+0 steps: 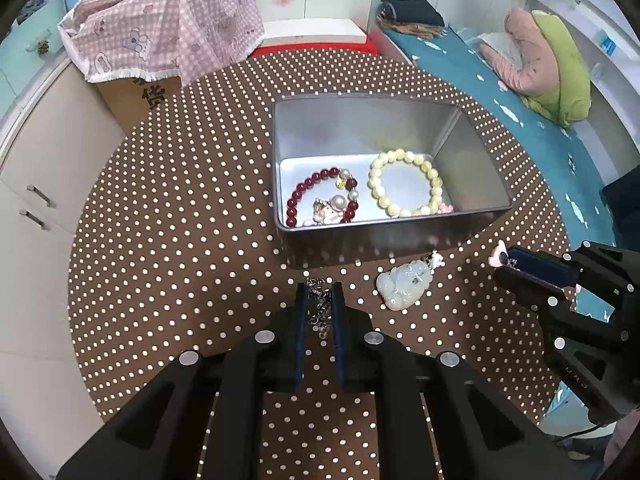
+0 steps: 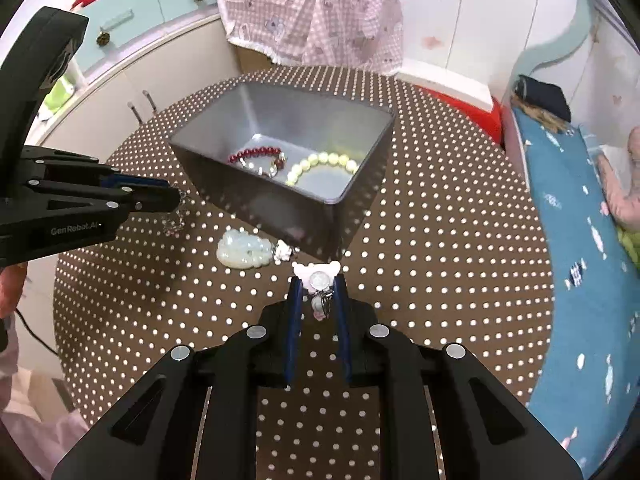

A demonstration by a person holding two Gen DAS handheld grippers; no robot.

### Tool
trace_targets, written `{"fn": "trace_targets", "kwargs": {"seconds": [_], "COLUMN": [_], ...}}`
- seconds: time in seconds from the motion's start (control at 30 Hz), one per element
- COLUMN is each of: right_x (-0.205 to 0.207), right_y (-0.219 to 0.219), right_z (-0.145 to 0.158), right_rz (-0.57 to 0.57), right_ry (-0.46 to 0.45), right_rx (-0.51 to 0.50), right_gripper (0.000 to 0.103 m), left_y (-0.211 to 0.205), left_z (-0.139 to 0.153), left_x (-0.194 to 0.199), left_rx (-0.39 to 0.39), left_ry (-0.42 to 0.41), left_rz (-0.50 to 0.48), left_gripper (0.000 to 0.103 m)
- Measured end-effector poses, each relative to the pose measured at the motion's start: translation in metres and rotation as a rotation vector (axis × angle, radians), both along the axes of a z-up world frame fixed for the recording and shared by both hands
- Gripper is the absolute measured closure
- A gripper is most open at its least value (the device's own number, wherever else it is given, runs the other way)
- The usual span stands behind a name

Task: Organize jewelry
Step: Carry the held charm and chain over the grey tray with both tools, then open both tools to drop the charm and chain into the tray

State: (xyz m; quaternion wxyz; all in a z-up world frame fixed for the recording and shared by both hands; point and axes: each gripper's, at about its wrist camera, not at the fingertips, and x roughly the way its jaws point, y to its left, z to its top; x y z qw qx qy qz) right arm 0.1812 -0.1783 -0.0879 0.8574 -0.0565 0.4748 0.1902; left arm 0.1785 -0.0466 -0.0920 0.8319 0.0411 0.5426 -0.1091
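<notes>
Chain [image 1: 320, 308] hangs between the pads of your left gripper [image 1: 319, 292], which is pinched nearly closed on it; loose links dangle below the tips, just short of the tin [image 1: 392, 232]. Your right gripper [image 2: 317, 285] is clamped narrow on a small pink charm [image 2: 317, 276], its white top poking past the fingertips. Tin sits ahead of both on the dotted cloth [image 1: 180, 240], already holding a red bracelet [image 1: 316, 196] and a yellow bracelet [image 1: 404, 184]. A pale jade pendant [image 1: 404, 284] lies on the cloth just in front of the tin, between your two grippers.

Risks from here, as I judge them: the chain is held by only a few links, so a quick swing could let it slip out or snag on the tin's rim as you carry it over. The dangling end could also drag across the pendant and pull it along. The charm sits high in your right pads, so a bump against the tin wall could twist it free. Dropping both pieces at once may tangle the chain with the bracelets.
</notes>
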Motion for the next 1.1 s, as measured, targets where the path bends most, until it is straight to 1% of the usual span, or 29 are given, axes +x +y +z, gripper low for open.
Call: {"fn": "trace_targets", "kwargs": {"seconds": [0.1, 0.27, 0.4, 0.63, 0.73, 0.83, 1.1], "right_x": [-0.004, -0.007, -0.008, -0.001, 0.003, 0.009, 0.032], "right_y": [-0.002, -0.004, 0.002, 0.004, 0.007, 0.009, 0.017], "right_z": [0.011, 0.029, 0.044, 0.071, 0.081, 0.089, 0.096], "right_rz": [-0.009, -0.024, -0.027, -0.037, -0.033, -0.038, -0.026], "right_ry": [-0.022, -0.052, -0.077, -0.131, -0.158, -0.182, -0.179], "right_rx": [-0.01, -0.017, -0.021, 0.034, 0.041, 0.059, 0.098], "right_gripper": [0.087, 0.087, 0.087, 0.087, 0.087, 0.087, 0.087], "left_y": [0.001, 0.007, 0.011, 0.014, 0.014, 0.009, -0.001], "left_z": [0.009, 0.028, 0.042, 0.067, 0.077, 0.082, 0.087], "left_x": [-0.004, -0.009, -0.01, -0.004, 0.001, 0.005, 0.025], "left_rx": [-0.001, -0.024, -0.036, -0.062, -0.071, -0.076, -0.09], "left_ry": [-0.017, -0.048, -0.071, -0.106, -0.126, -0.133, -0.137], "left_rz": [-0.002, -0.009, -0.016, -0.008, -0.005, -0.006, -0.014], "left_gripper": [0.093, 0.093, 0.093, 0.093, 0.093, 0.093, 0.093]}}
